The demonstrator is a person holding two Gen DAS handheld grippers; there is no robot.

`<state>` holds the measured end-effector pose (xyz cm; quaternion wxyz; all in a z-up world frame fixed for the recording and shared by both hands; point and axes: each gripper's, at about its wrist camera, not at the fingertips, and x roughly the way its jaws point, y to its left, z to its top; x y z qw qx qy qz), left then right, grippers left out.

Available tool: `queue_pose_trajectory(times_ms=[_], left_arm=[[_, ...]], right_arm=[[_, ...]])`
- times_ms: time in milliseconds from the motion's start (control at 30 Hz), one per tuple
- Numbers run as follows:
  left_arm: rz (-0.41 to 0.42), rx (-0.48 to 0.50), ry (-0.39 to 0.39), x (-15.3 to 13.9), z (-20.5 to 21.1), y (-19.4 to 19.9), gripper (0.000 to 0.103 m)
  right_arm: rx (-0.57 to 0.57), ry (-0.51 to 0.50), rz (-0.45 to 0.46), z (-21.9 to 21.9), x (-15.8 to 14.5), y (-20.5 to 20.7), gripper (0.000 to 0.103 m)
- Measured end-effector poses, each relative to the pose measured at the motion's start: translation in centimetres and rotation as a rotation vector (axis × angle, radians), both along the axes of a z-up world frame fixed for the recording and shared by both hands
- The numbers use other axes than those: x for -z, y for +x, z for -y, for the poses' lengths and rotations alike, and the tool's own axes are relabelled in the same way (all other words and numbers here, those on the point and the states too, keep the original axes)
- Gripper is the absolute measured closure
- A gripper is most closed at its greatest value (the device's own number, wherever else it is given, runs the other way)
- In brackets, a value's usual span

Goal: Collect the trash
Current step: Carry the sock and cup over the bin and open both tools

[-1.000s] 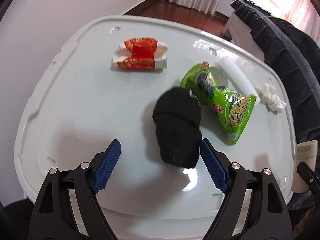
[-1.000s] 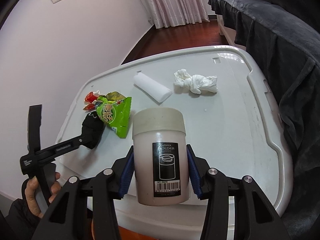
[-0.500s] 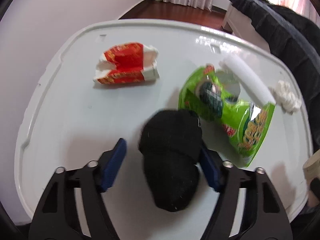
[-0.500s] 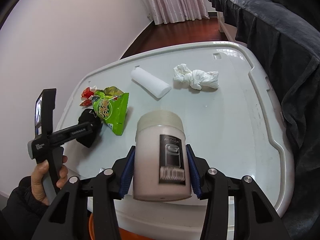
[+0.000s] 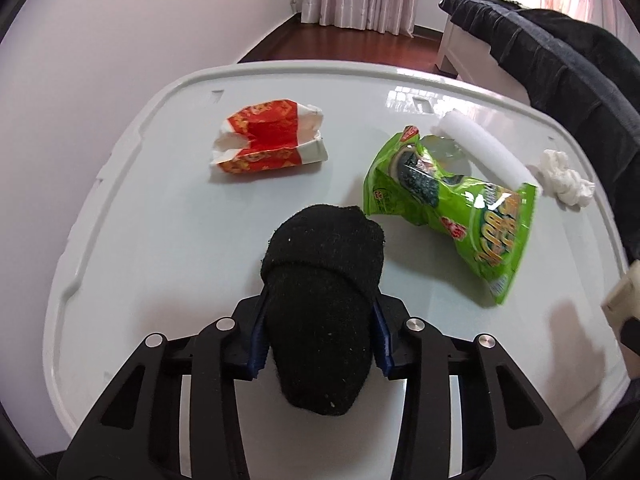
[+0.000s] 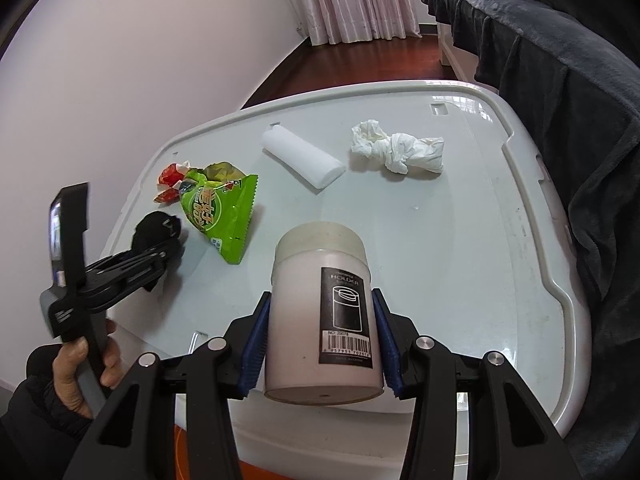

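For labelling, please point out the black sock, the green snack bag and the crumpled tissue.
black sock (image 5: 320, 312), left wrist view, middle of its body.
green snack bag (image 5: 472, 216), left wrist view, printed front.
crumpled tissue (image 6: 400, 151), right wrist view, central knot.

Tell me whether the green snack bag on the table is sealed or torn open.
Torn open. The green snack bag lies flat on the white table, and its far end gapes, showing the silvery inside; whether anything remains inside cannot be told.

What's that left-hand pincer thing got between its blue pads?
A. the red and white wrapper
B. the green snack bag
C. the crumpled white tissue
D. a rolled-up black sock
D: the left gripper has the black sock between its blue pads, its jaws closing on it, while the green snack bag, tissue and red wrapper lie apart on the white lid.
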<state>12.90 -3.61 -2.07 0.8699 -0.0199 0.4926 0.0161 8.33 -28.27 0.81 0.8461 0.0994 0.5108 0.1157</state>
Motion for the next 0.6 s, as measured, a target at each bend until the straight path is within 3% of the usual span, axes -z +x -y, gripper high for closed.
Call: queue_pose_trajectory(times_ms=[367,600], left_arm=[[0.045,0.089,-0.049,-4.5,0.8,-6.4,0.063],[0.060,0.169,-0.067,-6.6,1.2,-12.6,0.063]], right_arm=[[0.007,-0.043,0.058,-0.4,-0.5,-1.0,0.056],[-0.018,-0.017,0.117,-1.9,-0.9,-5.8,0.056]])
